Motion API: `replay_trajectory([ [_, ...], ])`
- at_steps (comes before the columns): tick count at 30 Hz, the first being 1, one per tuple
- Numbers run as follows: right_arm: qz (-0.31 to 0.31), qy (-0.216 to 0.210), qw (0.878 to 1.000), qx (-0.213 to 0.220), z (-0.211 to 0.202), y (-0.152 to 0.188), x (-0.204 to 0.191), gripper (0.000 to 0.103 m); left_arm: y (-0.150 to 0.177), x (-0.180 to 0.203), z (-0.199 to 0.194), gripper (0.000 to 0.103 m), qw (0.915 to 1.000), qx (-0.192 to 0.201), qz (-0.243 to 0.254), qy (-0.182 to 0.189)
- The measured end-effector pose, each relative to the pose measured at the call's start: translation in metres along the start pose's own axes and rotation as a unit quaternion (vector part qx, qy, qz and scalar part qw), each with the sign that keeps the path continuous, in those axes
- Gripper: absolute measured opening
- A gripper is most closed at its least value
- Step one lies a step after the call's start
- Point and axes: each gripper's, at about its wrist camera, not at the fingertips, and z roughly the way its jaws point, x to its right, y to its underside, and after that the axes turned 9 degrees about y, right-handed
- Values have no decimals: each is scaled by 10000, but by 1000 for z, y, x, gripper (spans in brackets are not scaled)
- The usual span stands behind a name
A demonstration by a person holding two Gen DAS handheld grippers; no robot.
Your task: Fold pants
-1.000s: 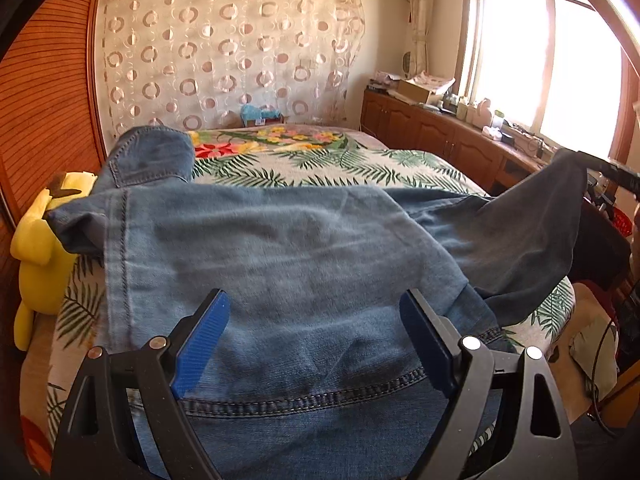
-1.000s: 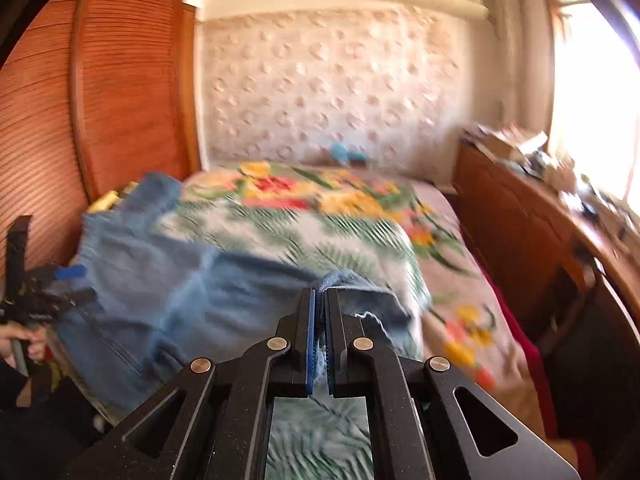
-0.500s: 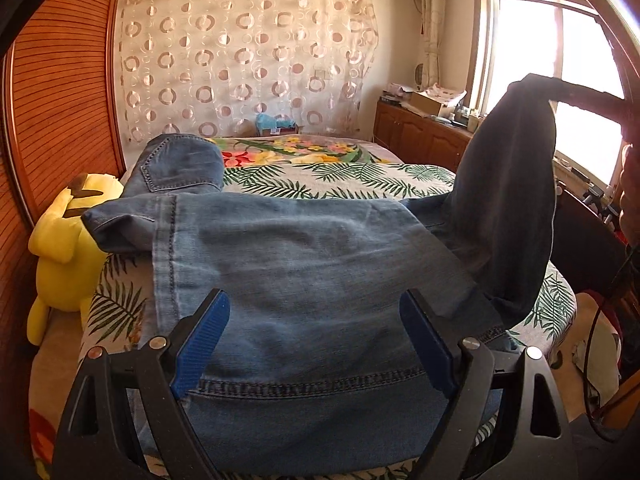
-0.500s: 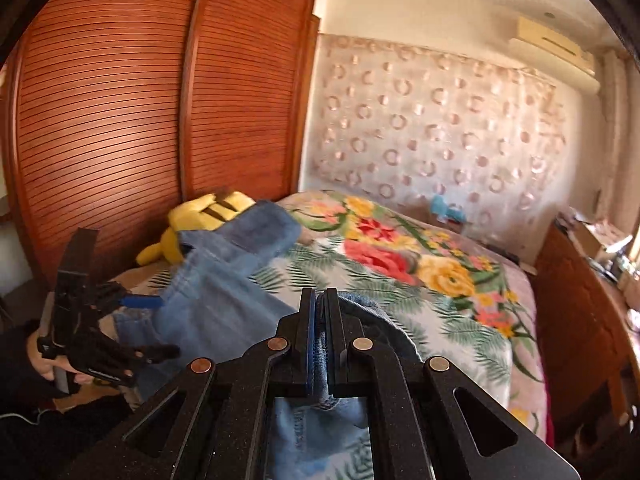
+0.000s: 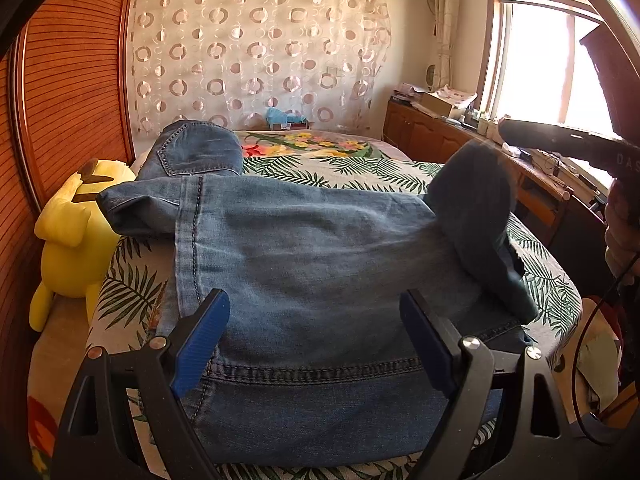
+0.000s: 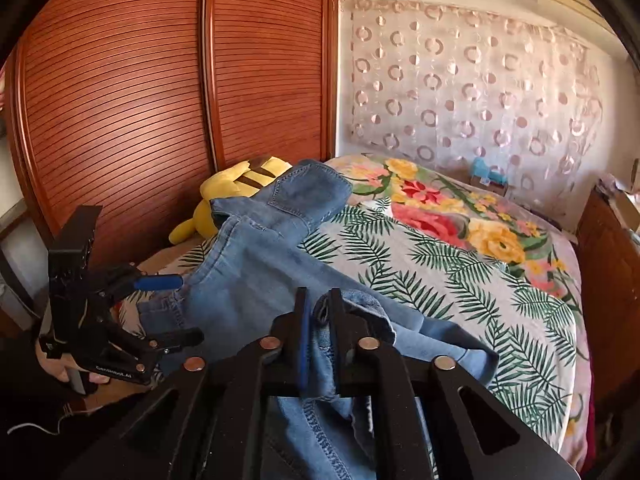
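Note:
Blue denim pants (image 5: 312, 264) lie across the near end of the bed, the seat with a back pocket (image 5: 192, 144) at the far left. My left gripper (image 5: 314, 320) is open and empty just above the near hem. My right gripper (image 6: 320, 308) is shut on a pant leg end (image 6: 320, 360) and holds it lifted at the right side of the bed; in the left wrist view that leg (image 5: 476, 208) hangs folded over from the right gripper (image 5: 512, 130). The left gripper also shows in the right wrist view (image 6: 168, 308).
The bed (image 6: 460, 264) has a leaf and flower cover. A yellow plush toy (image 5: 76, 232) lies at its left edge beside the wooden wardrobe (image 6: 160, 100). A low wooden cabinet (image 5: 448, 140) with clutter runs under the window on the right.
My right gripper has swung the held leg up and then lower and over toward the left, above the pants. The left gripper has stayed open over the near hem.

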Motion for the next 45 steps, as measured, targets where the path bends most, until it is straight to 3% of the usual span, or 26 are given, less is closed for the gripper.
replay_trajectory([
  [4, 42, 57, 10000, 16, 0, 7, 0, 33, -2, 4, 1, 87, 10000, -2, 33, 27],
  [14, 395, 459, 9975, -361, 12, 49, 11, 37, -14, 10, 19, 87, 9995, -85, 167, 271],
  [17, 586, 564, 9952, -539, 18, 60, 17, 43, -20, 13, 33, 81, 9987, -173, 216, 431],
  [24, 1020, 586, 9900, -772, 27, 77, 18, 49, -25, 18, 77, 54, 9943, -692, 367, 720],
  [31, 1458, 439, 9829, -1036, 46, 83, 24, 49, -26, 18, 88, 50, 9932, -838, 424, 694],
  [35, 1586, 365, 9804, -1112, 53, 83, 25, 49, -26, 20, 89, 28, 9924, -852, 479, 742],
  [38, 1727, 196, 9784, -1119, 61, 81, 30, 49, -26, 24, 86, 19, 9924, -806, 538, 754],
  [39, 1756, 117, 9779, -1128, 62, 83, 33, 47, -27, 25, 85, 15, 9920, -796, 545, 812],
  [40, 1787, 14, 9775, -1122, 63, 83, 34, 30, -28, 27, 82, 15, 9915, -801, 564, 858],
  [42, 1867, -224, 9761, -1089, 66, 82, 39, 9, -33, 34, 73, 13, 9915, -714, 655, 864],
  [45, 1764, -236, 9798, -913, 55, 75, 44, 5, -42, 45, 54, 11, 9909, -549, 789, 939],
])
